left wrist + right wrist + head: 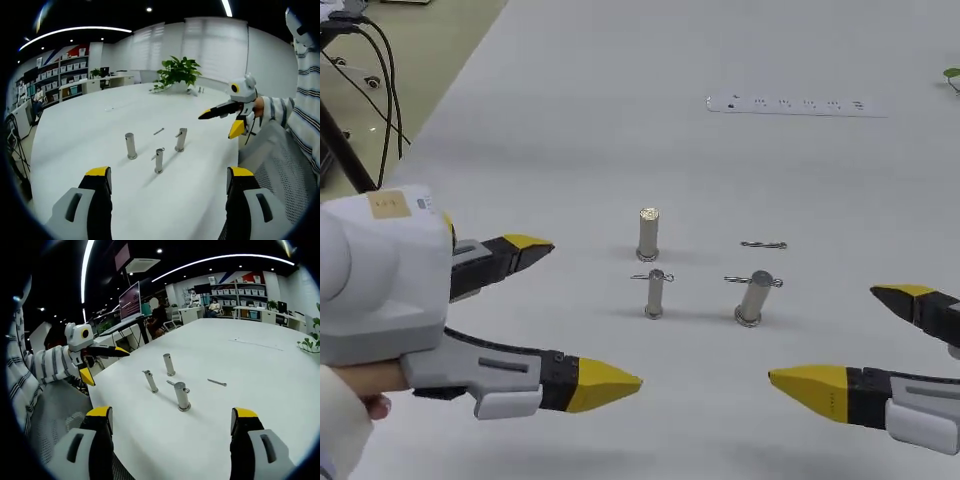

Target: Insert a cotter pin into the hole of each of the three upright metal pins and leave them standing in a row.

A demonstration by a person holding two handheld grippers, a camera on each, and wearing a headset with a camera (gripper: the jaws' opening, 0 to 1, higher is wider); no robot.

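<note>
Three upright metal pins stand on the white table [570, 130]. The far pin [648, 234] has no cotter pin in it. The near-left pin [655, 293] and the near-right pin [752, 297] each carry a cotter pin through the top. A loose cotter pin [764, 244] lies flat behind the near-right pin. My left gripper [582, 312] is open, left of the pins and holding nothing. My right gripper [838, 335] is open to their right, also holding nothing. The left gripper view shows the bare pin [131, 145] and the loose cotter pin [158, 131].
A white power strip [795, 104] lies at the back of the table. Black cables [380, 80] hang off the table's left edge. A potted plant [177, 72] stands at the table's end. People sit at desks [160, 315] far off.
</note>
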